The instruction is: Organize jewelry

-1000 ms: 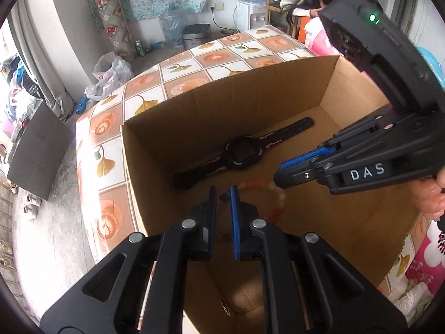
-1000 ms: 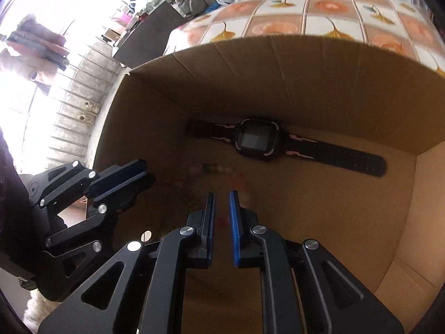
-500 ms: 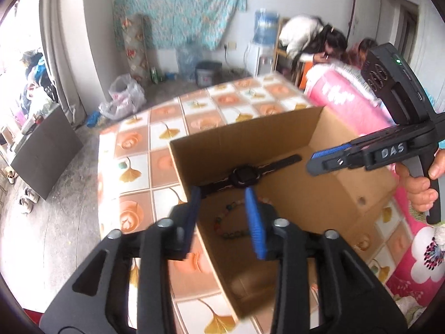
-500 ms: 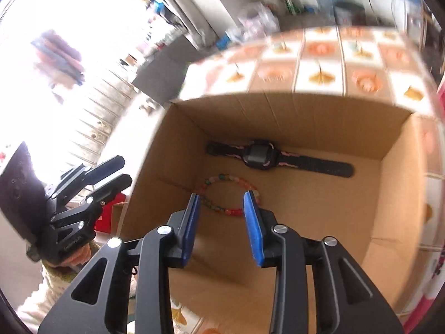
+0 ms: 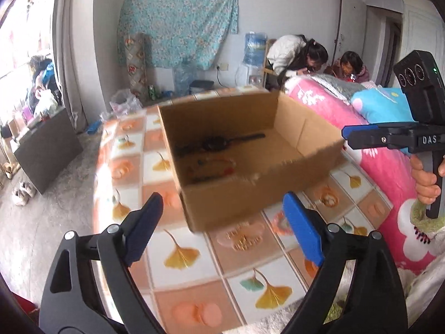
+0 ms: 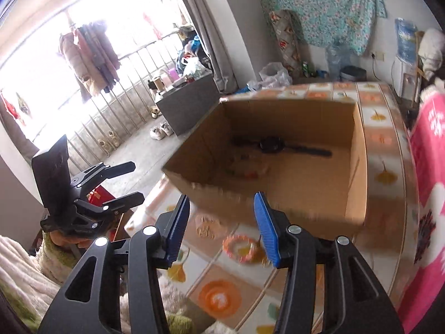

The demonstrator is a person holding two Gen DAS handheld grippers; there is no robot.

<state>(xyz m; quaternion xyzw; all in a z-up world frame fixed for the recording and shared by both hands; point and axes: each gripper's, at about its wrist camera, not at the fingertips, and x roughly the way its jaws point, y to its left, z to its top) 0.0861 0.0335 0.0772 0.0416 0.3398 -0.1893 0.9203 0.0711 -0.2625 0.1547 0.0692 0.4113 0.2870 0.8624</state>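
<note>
An open cardboard box (image 5: 236, 197) (image 6: 356, 194) stands on the tiled table. Inside lie a black watch (image 5: 219, 143) (image 6: 271, 144) and a coloured bead bracelet (image 5: 214, 167) (image 6: 244, 171). In front of the box on the table lie a gold chain (image 5: 244, 240) (image 6: 204, 226) and a pink ring-shaped bracelet (image 5: 279, 221) (image 6: 242, 249). My left gripper (image 5: 219, 231) is open and empty, held back above the table in front of the box. My right gripper (image 6: 222, 228) is open and empty, above the pink bracelet.
The table (image 5: 189, 275) has a ginkgo-leaf tile pattern. A pink flowered quilt (image 5: 389, 172) lies along its right side. Two people (image 5: 319, 58) sit at the back. A grey board (image 5: 44, 150) and shoes (image 5: 23, 193) are on the floor at left.
Both grippers have pulled back out of the box and opened wide. The bead bracelet now lies free in the box. The gold chain and pink bracelet on the table have come into view.
</note>
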